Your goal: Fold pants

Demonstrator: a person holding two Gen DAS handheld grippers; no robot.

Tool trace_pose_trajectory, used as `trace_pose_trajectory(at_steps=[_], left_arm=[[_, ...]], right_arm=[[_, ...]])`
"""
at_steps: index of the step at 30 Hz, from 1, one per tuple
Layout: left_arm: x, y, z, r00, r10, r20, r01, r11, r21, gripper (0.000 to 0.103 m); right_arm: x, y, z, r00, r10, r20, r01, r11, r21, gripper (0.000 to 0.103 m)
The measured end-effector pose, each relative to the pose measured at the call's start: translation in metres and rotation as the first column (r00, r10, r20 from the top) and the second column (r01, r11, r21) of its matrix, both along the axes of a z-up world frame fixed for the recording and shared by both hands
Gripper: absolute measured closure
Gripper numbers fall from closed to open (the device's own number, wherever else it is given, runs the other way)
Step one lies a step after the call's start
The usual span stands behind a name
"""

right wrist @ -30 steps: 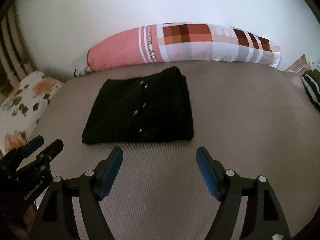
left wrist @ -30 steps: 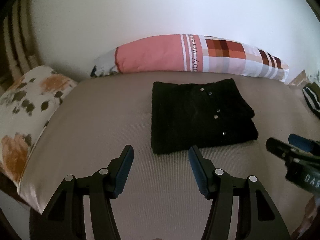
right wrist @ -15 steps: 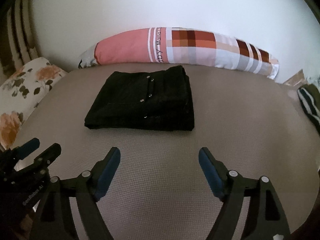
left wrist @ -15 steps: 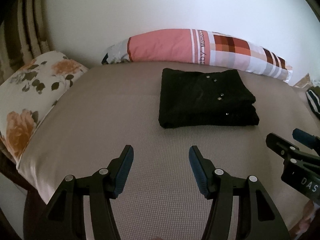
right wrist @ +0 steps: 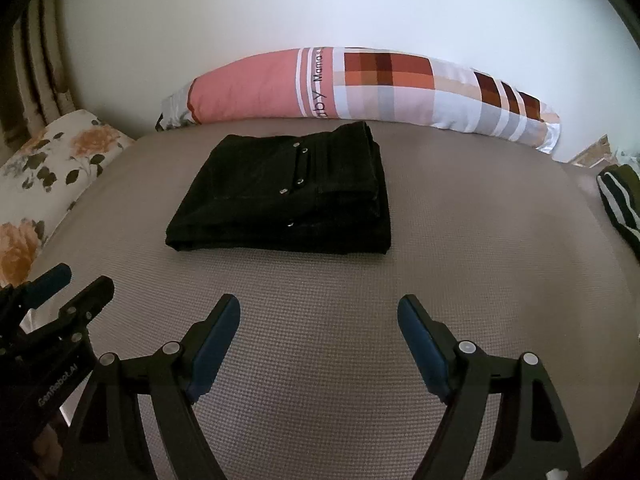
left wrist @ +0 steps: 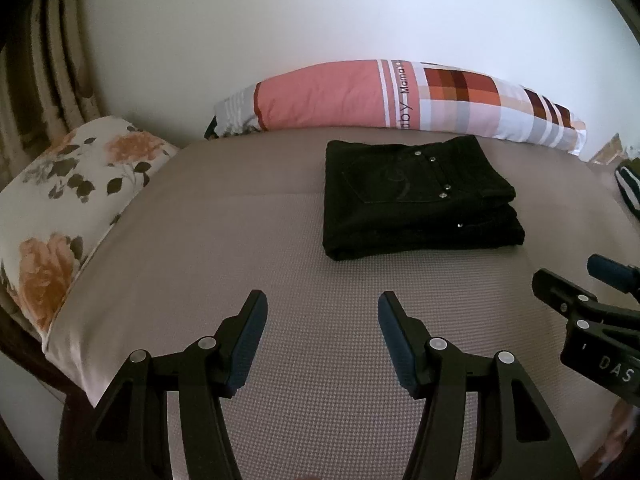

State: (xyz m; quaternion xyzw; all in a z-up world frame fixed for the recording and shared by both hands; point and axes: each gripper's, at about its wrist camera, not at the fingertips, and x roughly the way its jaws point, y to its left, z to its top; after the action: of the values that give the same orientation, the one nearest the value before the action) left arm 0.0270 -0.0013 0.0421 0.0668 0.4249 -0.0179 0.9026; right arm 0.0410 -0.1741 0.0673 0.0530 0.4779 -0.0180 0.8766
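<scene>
The black pants (left wrist: 416,200) lie folded into a neat rectangle on the taupe bed (left wrist: 200,248), just in front of the long pillow, metal rivets showing on top. My left gripper (left wrist: 322,296) hovers over bare bedding, short of the pants' near left corner, open and empty. In the right wrist view the pants (right wrist: 288,200) sit ahead and slightly left. My right gripper (right wrist: 319,300) stands open wider over the bedding, nothing between its fingers. Each gripper shows at the edge of the other's view: the right gripper (left wrist: 580,292) and the left gripper (right wrist: 68,288).
A long pink and plaid pillow (left wrist: 400,96) lies against the white wall behind the pants. A floral pillow (left wrist: 60,200) fills the bed's left end. A dark striped cloth (right wrist: 620,204) lies at the right edge. Open bedding stretches right of the pants.
Both grippers have drawn back from the folded pants, which now sit farther off in both views. More of the bed and floral pillow shows. The pants themselves have not moved.
</scene>
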Motion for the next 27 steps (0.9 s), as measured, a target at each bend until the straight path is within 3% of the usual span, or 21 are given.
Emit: trace_pose_trajectory(at_steps=[27], left_arm=[[-0.0009,-0.0041,-0.0046,1.000,-0.012,-0.023,0.012,1.000,-0.014,0.044]], right_arm=[[-0.0007,0.0007,-0.0030,1.000,-0.012,-0.014,0.012,1.000,0.010,0.024]])
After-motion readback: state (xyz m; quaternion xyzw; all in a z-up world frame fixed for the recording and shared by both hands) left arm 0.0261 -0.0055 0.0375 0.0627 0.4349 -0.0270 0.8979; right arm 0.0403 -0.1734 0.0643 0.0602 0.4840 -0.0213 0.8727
